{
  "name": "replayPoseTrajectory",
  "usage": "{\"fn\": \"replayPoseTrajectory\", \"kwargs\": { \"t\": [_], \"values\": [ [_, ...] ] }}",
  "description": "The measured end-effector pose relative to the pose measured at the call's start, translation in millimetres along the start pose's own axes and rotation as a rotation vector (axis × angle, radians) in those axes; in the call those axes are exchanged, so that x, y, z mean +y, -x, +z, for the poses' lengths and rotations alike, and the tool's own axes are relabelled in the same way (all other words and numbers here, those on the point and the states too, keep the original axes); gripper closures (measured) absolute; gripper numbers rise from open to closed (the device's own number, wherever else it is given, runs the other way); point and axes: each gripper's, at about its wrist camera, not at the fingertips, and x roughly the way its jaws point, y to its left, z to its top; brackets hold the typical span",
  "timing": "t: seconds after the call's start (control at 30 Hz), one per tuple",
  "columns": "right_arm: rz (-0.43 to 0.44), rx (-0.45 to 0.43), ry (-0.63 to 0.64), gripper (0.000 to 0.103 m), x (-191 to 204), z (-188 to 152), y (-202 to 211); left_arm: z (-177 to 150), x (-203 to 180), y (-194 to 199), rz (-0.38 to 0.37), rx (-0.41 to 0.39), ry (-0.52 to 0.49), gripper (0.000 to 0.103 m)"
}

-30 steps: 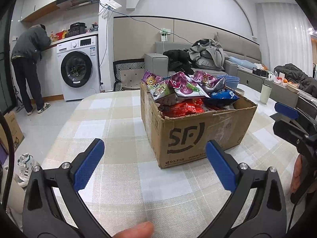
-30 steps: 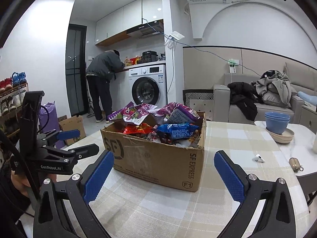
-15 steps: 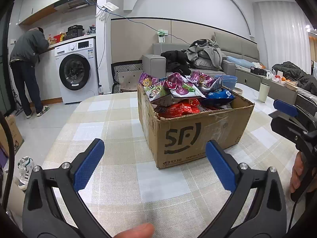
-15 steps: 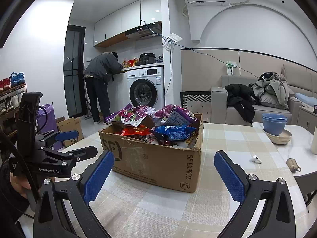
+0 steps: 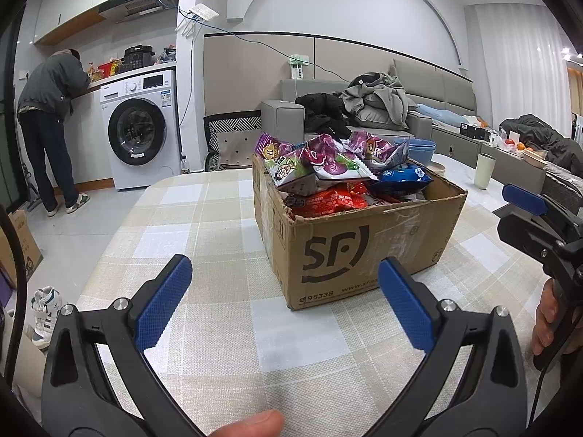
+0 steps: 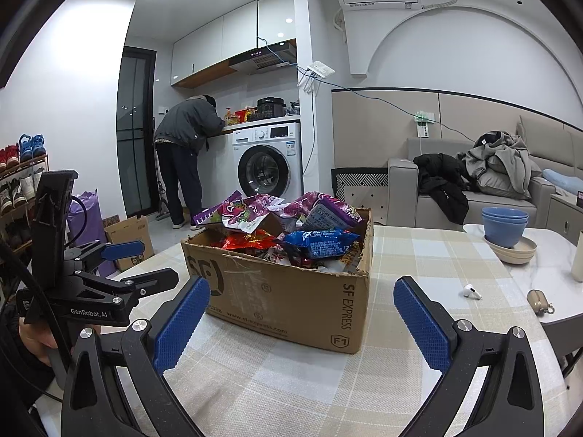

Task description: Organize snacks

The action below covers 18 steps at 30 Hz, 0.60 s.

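Note:
A brown cardboard SF box stands on the checked tablecloth, heaped with snack bags: purple packets, a red packet and a blue packet. The same box shows in the right wrist view with the blue packet on top. My left gripper is open and empty, a short way in front of the box. My right gripper is open and empty, close to the box's near side. Each gripper also shows in the other's view: the right gripper and the left gripper.
Blue bowls on a beige plate, a white earbud and a small brown case lie on the table's right part. A cup stands beyond the box. A person stands at the washing machine. A sofa holds clothes.
Both grippers have drifted slightly nearer the box and their views tilted a little; both stay open and empty. The box and snacks have not moved.

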Motion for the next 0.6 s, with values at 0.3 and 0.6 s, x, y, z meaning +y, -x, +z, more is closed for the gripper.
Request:
{"fn": "replayPoseTrajectory", "kwargs": {
  "t": [0.3, 0.6],
  "values": [
    [0.0, -0.001, 0.001, 0.0, 0.0, 0.0, 0.0, -0.6, -1.1, -1.8, 0.0, -0.001, 0.001, 0.001],
    [0.0, 0.0, 0.001, 0.0, 0.2, -0.3, -0.5, -1.6, -1.7, -2.3, 0.0, -0.002, 0.001, 0.001]
  ]
}}
